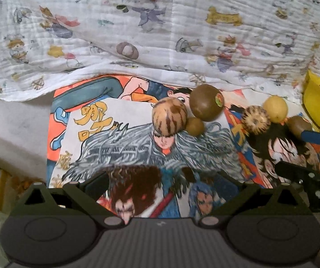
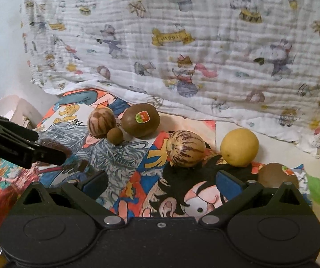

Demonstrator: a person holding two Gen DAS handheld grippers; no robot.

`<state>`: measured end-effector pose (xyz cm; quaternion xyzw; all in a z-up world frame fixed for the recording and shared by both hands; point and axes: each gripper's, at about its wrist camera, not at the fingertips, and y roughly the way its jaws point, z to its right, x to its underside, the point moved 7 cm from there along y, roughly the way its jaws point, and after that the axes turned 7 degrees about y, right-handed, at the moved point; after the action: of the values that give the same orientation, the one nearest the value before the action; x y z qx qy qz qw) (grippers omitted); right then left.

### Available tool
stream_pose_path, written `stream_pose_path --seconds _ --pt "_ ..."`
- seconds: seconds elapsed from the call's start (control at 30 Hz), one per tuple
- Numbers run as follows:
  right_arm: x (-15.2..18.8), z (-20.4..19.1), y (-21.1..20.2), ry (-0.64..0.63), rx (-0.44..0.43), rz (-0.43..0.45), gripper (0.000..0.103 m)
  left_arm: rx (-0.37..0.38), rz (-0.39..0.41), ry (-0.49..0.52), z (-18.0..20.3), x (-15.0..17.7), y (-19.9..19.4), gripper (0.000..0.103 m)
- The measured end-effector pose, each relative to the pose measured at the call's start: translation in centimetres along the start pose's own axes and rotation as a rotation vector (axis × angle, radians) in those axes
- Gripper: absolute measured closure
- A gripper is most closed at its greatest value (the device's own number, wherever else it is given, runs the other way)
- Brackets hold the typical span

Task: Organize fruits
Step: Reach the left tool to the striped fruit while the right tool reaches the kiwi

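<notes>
Both grippers stand spread with nothing between the fingers: the left gripper (image 1: 161, 179) over the drawings (image 1: 124, 134), the right gripper (image 2: 162, 184) just short of the fruit. Six fruits lie there: two striped melons (image 2: 101, 122) (image 2: 185, 148), two kiwis (image 2: 140, 120) (image 2: 277, 175), one small brown fruit (image 2: 114, 135), one lemon (image 2: 239, 147). Three touch at left. Only the right view shows the second kiwi's sticker and the left gripper from outside.

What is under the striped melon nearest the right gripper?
The striped melon rests on overlapping cartoon drawings, on the black hair of a drawn character. A lemon sits just right of it. The paper directly beneath it is hidden.
</notes>
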<state>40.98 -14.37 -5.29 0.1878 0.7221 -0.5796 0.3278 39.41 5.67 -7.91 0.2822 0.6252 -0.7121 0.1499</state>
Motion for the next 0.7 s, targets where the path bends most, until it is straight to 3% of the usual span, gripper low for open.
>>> stream_pose_path --seconds 0.47,0.7 --pt "-0.7 1.1 5.4 0.144 0.031 0.038 0.002 0.056 0.087 -0.126 -1.3 -2.5 4.6 0.001" --pt "-0.8 1.1 6.4 0.143 0.043 0.063 0.006 0.075 0.132 -0.138 -1.4 -3.2 5.3 0.002"
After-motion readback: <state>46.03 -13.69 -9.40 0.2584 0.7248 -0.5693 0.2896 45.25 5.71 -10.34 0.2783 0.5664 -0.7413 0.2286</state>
